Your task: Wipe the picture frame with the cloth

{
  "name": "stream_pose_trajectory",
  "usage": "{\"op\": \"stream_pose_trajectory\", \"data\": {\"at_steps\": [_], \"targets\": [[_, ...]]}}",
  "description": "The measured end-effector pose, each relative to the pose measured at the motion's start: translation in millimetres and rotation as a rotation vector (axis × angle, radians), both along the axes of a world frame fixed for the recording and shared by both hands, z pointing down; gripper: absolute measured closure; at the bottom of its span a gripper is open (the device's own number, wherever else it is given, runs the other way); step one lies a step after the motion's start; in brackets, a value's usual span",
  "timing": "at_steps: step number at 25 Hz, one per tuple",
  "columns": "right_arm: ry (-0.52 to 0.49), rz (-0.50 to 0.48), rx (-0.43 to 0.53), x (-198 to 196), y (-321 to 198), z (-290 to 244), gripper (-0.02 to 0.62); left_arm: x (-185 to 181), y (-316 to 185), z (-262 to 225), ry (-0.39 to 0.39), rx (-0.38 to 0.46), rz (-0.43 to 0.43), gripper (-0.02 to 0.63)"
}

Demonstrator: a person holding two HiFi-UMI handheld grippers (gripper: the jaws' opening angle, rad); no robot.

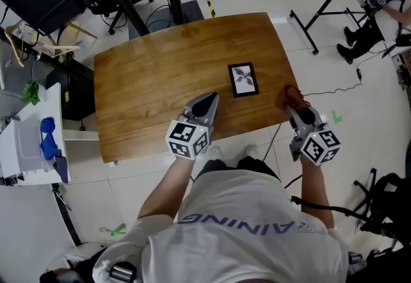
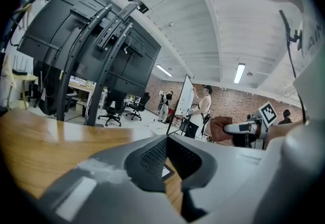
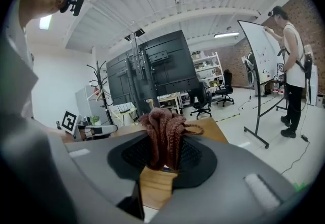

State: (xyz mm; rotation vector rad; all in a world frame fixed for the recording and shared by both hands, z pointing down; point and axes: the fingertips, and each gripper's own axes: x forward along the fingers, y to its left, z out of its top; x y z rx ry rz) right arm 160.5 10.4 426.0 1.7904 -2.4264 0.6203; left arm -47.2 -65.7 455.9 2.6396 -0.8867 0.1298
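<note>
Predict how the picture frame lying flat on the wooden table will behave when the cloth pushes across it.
Lying flat, the picture frame probably won't tip. The table looks glossy, so the cloth may slide it. It looks thin, so it is likely light.

1. The wooden table (image 1: 148, 76) lies bare left of the flat picture frame (image 1: 243, 79), the only obstacle.
2. Open wood separates the frame from the left gripper (image 1: 210, 99) and the right gripper (image 1: 293, 108).

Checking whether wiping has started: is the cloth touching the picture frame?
Apart. The head view shows bare table between the cloth, held in the right gripper, and the picture frame.
</note>
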Motion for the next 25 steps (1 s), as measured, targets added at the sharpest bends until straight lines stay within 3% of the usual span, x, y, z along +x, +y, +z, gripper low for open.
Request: {"op": "stream_pose_trajectory", "data": {"at_steps": [10, 19, 25], "targets": [[-0.019, -0.15, -0.015, 12.9, -77.7, 7.1, 0.48, 4.5, -34.2, 13.6, -0.014, -0.049, -0.13, 0.6], [-0.1, -0.334, -0.069, 44.3, -139.7, 34.8, 0.48, 64.3, -69.1, 33.3, -0.093, -0.083, -0.232, 0.6], [-0.147, -0.406, -0.147, 28.6, -162.3, 63.1, 0.48, 81.4, -72.8, 71.2, -0.153, -0.164, -0.21, 0.6]]}}
